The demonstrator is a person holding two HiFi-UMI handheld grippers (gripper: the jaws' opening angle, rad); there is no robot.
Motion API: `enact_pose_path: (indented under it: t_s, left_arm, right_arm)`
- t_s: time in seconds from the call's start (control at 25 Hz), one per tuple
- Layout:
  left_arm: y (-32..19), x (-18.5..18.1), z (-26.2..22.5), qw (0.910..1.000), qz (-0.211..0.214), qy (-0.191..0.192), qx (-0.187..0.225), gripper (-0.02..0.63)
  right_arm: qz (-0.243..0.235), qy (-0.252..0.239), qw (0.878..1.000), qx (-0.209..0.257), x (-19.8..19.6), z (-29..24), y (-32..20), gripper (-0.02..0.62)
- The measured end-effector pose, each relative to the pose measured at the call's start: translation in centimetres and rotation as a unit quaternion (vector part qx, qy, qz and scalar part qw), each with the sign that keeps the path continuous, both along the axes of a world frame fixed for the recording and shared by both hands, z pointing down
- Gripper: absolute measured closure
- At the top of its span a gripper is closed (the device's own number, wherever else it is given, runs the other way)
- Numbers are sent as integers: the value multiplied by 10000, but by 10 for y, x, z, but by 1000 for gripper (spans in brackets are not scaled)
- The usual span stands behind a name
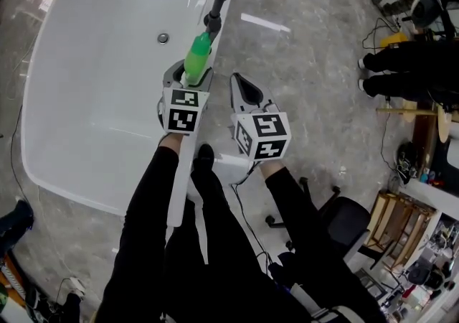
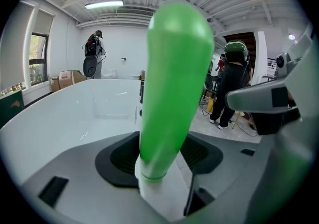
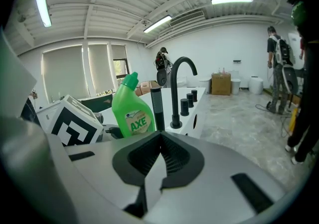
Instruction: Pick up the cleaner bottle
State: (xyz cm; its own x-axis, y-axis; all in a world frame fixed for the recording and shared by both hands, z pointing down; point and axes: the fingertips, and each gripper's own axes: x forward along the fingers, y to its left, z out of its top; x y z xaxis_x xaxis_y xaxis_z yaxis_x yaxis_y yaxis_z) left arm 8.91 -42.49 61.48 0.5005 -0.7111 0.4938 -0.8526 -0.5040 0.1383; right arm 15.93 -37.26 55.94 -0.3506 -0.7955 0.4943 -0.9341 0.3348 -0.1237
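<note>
Two arms in black sleeves [image 1: 147,221] reach forward from the bottom of the head view, and each holds a claw over the near right edge of a white bathtub [image 1: 86,106].

The left claw [image 1: 188,79] has its jaws part-way open and clamped on the lower part of a green cleaner bottle [image 1: 199,54]. The bottle sticks out past the jaw tips. From the right claw's camera, the bottle stands upright with a bent green spout on top and a label that reads AXE. It is right beside the left claw's black-and-white marker cube [image 3: 67,123].

The right claw [image 1: 242,88] is just to the right of the left one and does not touch the bottle. Its jaws are pressed together with nothing between them.

The bottle is above the tub's right rim, just short of a tall black tap [image 3: 177,86] with a curved spout. Small black knobs [image 3: 184,106] line the rim behind the tap. Inside the tub, a round drain [image 1: 163,38] lies beyond the claws.

A grey, stone-patterned floor [image 1: 301,41] spreads to the right of the tub. A black office chair [image 1: 348,221] stands on it near the right elbow. Farther right, a person in black [image 1: 401,63] stands among loose cables.
</note>
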Motion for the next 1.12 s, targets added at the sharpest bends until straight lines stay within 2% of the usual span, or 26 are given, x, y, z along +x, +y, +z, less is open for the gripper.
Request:
enact_pose_path:
  t_s: [0.8, 1.12]
  left_arm:
    - [-16, 3, 6, 9980, -423, -71, 462, 353]
    - [-20, -1, 3, 9961, -594, -71, 656, 394]
  right_arm:
    - [24, -31, 9999, -108, 10, 17, -5, 594]
    - [-8, -31, 9999, -148, 9, 22, -7, 594]
